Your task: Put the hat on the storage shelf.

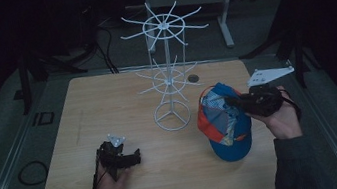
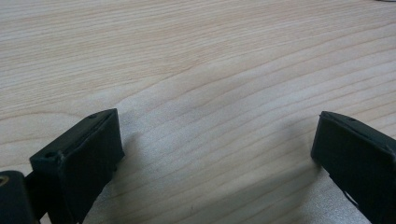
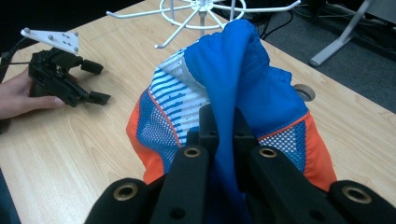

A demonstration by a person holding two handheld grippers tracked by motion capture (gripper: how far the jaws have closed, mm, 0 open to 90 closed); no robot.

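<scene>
A blue and orange cap [image 1: 223, 121] with a striped mesh lining hangs tilted over the right side of the wooden table [image 1: 107, 103], its brim low near the tabletop. My right gripper [image 1: 233, 100] is shut on a fold of the cap's blue fabric [image 3: 233, 93]. In the right gripper view the gripper [image 3: 223, 121] pinches the fold between its jaws. A white wire hat stand [image 1: 167, 64] with two tiers of hooks rises just left of the cap. My left gripper [image 1: 135, 155] rests low over the table's front left, open, with bare wood between its jaws [image 2: 215, 140].
The stand's round base [image 1: 172, 115] sits mid-table beside the cap. A cable hole [image 1: 193, 78] lies behind it. A white desk frame [image 1: 223, 15] and dark cables stand on the floor beyond the far edge. The left gripper [image 3: 95, 84] faces the cap.
</scene>
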